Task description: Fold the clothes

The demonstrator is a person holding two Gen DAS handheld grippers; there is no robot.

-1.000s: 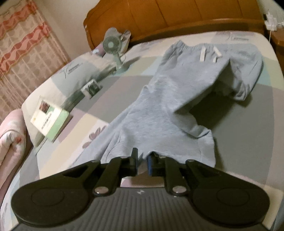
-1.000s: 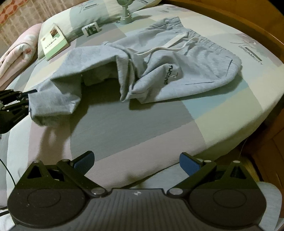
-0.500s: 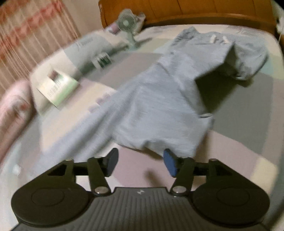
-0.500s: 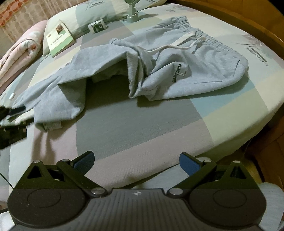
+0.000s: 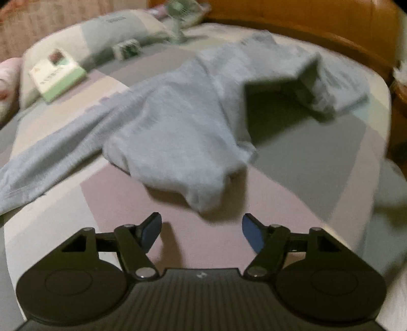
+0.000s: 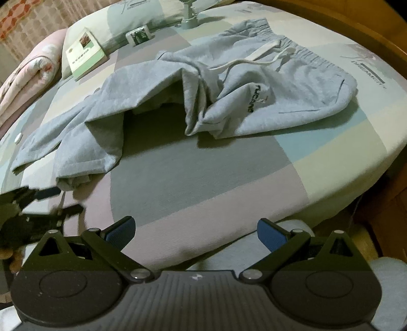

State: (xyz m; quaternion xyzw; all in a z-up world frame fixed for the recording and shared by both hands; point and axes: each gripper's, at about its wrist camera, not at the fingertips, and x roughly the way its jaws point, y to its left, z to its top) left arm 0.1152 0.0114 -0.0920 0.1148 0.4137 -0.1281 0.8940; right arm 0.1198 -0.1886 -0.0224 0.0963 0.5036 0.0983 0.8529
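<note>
Light grey sweatpants lie rumpled on the bed, waistband and white drawstring toward the headboard. One leg is folded over loosely, its cuff lying just ahead of my left gripper, which is open and holds nothing. The other leg trails off to the left. My right gripper is open over the bed's front edge, well short of the pants. The left gripper shows at the left edge of the right wrist view.
A patchwork sheet covers the bed. A green-and-white book, a small card box and a fan base sit near the pillow. A pink quilt lies at the left. The wooden headboard runs behind.
My left gripper let go of the pant-leg cuff, opened and pulled back; the cuff dropped onto the sheet. The right gripper stayed open, shifting only slightly.
</note>
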